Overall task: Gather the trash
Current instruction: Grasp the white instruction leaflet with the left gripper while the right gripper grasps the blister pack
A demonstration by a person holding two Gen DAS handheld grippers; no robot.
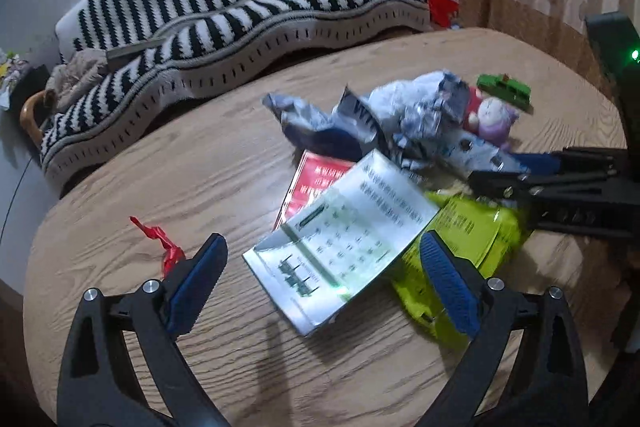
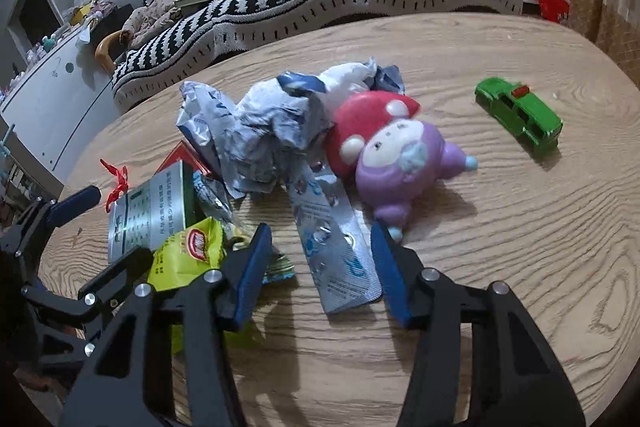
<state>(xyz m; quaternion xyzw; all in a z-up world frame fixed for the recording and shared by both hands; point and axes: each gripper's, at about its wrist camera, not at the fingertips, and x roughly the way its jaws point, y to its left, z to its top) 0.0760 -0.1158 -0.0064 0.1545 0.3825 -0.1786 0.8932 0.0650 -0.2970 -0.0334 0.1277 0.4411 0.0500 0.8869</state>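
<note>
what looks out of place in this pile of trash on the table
Two toys sit among the litter: a purple and red plush doll lying tipped against the crumpled wrappers, and a green toy car alone on the table. Neither looks like trash.

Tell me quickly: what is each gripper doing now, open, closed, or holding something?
Left gripper: open, above the white printed box, holding nothing.
Right gripper: open around the flat silver-blue foil wrapper, not yet gripping it.
</note>
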